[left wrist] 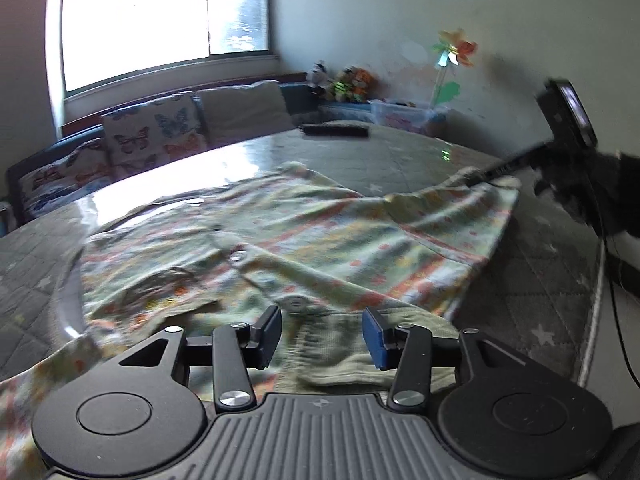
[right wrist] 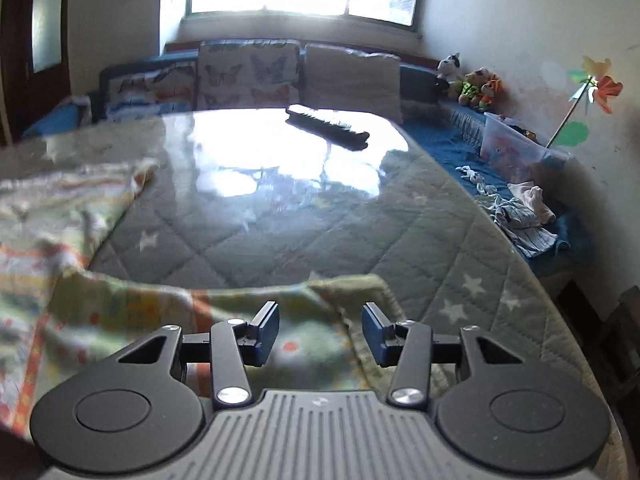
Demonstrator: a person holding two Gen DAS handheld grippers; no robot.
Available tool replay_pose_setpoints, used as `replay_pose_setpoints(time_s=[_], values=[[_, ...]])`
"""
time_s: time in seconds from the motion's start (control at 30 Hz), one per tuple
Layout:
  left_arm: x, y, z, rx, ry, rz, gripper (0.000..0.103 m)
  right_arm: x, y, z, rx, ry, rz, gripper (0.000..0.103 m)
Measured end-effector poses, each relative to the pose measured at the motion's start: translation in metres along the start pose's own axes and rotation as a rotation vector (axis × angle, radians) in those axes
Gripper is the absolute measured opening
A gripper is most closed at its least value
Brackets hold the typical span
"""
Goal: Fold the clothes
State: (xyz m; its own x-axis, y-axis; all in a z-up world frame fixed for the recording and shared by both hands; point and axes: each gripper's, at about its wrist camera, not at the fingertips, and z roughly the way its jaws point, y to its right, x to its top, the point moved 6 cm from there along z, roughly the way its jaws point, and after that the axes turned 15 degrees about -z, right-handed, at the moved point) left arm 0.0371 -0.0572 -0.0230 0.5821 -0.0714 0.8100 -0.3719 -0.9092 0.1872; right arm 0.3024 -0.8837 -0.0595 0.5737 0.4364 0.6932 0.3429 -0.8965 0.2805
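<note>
Left wrist view: we hold the left gripper (left wrist: 322,338) with jaws parted, released, over the ribbed hem of the patterned garment (left wrist: 280,240), which lies spread on the glossy quilted surface (left wrist: 400,152), likely so it flattens before a fold. Our right gripper (right wrist: 320,334) is also unclenched above the garment's far corner, touching nothing we can confirm. The black remote (right wrist: 326,128) sits well apart.

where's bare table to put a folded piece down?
Free: quilted table between the garment and its right edge, short of the dark bar. Crowded: left and near side under the garment, where both open grippers sit.
</note>
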Motion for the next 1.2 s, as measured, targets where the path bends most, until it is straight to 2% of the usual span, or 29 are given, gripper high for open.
replay_pose_setpoints(time_s=[0.13, 0.4, 0.53, 0.67, 0.93, 1.07, 1.2], values=[[0.006, -0.040, -0.017, 0.111, 0.041, -0.093, 0.054, -0.004, 0.007, 0.004, 0.011, -0.012, 0.068, 0.056], [0.001, -0.148, -0.033, 0.374, 0.048, -0.284, 0.055, -0.006, 0.006, 0.003, 0.000, -0.015, 0.062, 0.059], [-0.003, -0.192, -0.038, 0.468, 0.045, -0.342, 0.055, -0.005, 0.007, 0.004, 0.000, -0.017, 0.062, 0.061], [-0.003, -0.218, -0.045, 0.512, 0.051, -0.366, 0.055, -0.006, 0.008, 0.005, -0.012, -0.020, 0.063, 0.067], [0.005, -0.256, -0.050, 0.601, 0.057, -0.426, 0.064, -0.005, 0.011, 0.005, -0.009, -0.017, 0.074, 0.069], [0.006, -0.250, -0.055, 0.632, 0.056, -0.404, 0.062, -0.008, 0.013, -0.008, -0.013, 0.006, 0.097, 0.069], [0.008, -0.227, -0.059, 0.614, 0.068, -0.375, 0.064, -0.016, 0.020, -0.019, -0.029, 0.021, 0.132, 0.069]])
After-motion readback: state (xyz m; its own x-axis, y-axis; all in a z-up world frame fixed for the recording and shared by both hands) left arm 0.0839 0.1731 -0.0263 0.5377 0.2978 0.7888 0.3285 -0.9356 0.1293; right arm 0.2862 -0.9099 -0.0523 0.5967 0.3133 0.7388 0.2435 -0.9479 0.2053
